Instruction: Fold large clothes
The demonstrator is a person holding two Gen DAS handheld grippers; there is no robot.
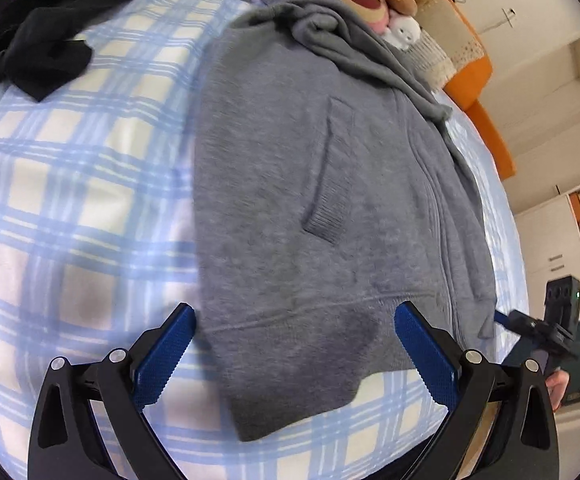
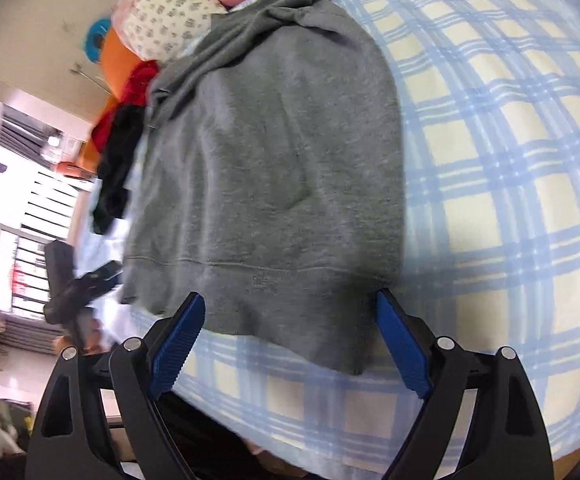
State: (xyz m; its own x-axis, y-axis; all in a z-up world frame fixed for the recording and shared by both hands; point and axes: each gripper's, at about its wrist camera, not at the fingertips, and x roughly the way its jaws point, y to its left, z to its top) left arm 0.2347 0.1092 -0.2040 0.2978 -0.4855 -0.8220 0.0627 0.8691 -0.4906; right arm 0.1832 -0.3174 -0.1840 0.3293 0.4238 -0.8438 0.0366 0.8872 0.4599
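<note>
Both hand-held grippers, left [image 1: 294, 316] and right [image 2: 290, 304], tilt steeply down with blue ribbed pads spread wide, holding nothing. Each hangs over the hem of the grey fleece zip hoodie [image 1: 322, 184], spread flat on the blue-and-cream checked bedspread [image 1: 74, 184]. No writing is readable.

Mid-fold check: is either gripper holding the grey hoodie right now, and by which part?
Neither. Left gripper and right gripper both stand open above the grey hoodie's bottom hem, nothing clamped.

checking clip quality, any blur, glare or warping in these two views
Left wrist view: fisheye bulges the plaid bedsheet, slight motion blur on the grey hoodie. Right wrist view: window at left blown out white, hoodie and sheet softly smeared.
</note>
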